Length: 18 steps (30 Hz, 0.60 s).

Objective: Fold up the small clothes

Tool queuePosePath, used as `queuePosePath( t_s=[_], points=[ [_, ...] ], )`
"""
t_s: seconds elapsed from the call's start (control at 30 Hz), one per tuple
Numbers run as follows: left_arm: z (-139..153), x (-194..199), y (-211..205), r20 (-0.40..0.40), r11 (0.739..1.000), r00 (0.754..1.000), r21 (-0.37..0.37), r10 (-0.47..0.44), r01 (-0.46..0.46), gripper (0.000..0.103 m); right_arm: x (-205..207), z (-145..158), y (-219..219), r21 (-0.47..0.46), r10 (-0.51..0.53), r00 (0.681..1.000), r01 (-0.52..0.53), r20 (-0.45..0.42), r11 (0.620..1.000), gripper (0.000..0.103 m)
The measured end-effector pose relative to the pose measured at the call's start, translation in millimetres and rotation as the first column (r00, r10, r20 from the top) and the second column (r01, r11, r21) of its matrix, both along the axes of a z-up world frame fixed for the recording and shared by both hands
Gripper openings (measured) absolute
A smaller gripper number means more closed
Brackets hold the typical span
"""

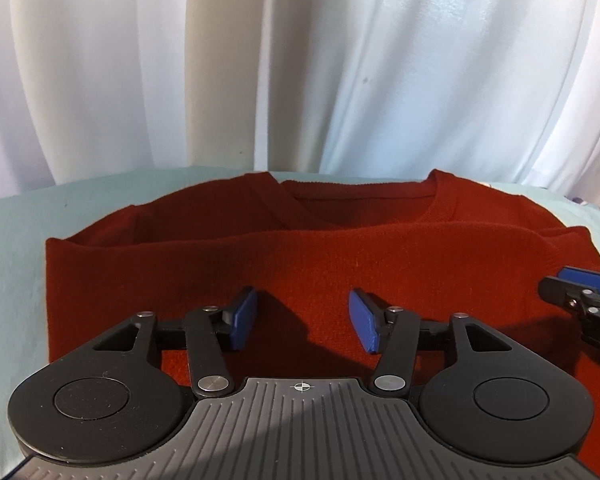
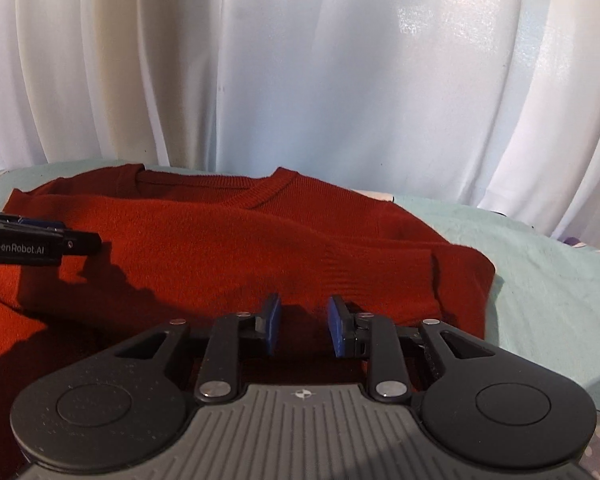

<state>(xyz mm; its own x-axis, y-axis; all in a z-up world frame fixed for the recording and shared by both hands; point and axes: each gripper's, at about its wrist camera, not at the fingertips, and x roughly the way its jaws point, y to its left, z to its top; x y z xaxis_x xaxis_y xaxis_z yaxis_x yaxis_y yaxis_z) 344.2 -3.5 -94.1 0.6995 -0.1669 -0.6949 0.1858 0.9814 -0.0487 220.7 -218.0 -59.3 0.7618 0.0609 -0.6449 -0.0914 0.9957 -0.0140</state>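
Two tongs: both hover low over a red sweater (image 1: 300, 264), side by side.
Left tongs (image 1: 303, 320): spread wide, blue pads (image 1: 242, 320) apart, nothing between them, above the sweater's near part.
Right tongs (image 2: 305, 326): spread, narrower gap than the left, holding nothing, over the sweater's near edge.
Sweater: lies on a pale teal cloth-covered surface (image 1: 12, 264), V-neck collar (image 2: 260, 194) on the far side, sleeves folded across the body, ribbed cuff (image 2: 380, 272) near the right side.
Backdrop: white curtain (image 1: 300, 68) hangs just behind the sweater.
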Motion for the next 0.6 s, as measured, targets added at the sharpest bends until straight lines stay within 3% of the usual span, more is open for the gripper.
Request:
queuePosePath(
  t_s=[0.2, 0.43, 0.6],
  points=[
    [1.6, 3.2, -2.4, -0.013, 1.0, 1.0, -0.01, 0.013, -0.013, 0.062, 3.1, -3.4, -0.1, -0.028, 0.001, 1.0, -0.001, 0.002, 1.0, 0.027],
    [3.8, -3.3, 2.6, -0.022, 1.0, 0.999, -0.012, 0.024, -0.024, 0.064, -4.1, 0.2, -10.6, 0.039, 0.004, 0.999, -0.003, -0.036, 0.999, 0.028],
    [4.5, -13.3, 11.7, -0.029, 1.0, 0.999, -0.004, 0.027, -0.028, 0.064, -7.4, -3.0, -9.5, 0.015, 0.009, 1.0, -0.009, -0.021, 1.0, 0.028]
  ],
)
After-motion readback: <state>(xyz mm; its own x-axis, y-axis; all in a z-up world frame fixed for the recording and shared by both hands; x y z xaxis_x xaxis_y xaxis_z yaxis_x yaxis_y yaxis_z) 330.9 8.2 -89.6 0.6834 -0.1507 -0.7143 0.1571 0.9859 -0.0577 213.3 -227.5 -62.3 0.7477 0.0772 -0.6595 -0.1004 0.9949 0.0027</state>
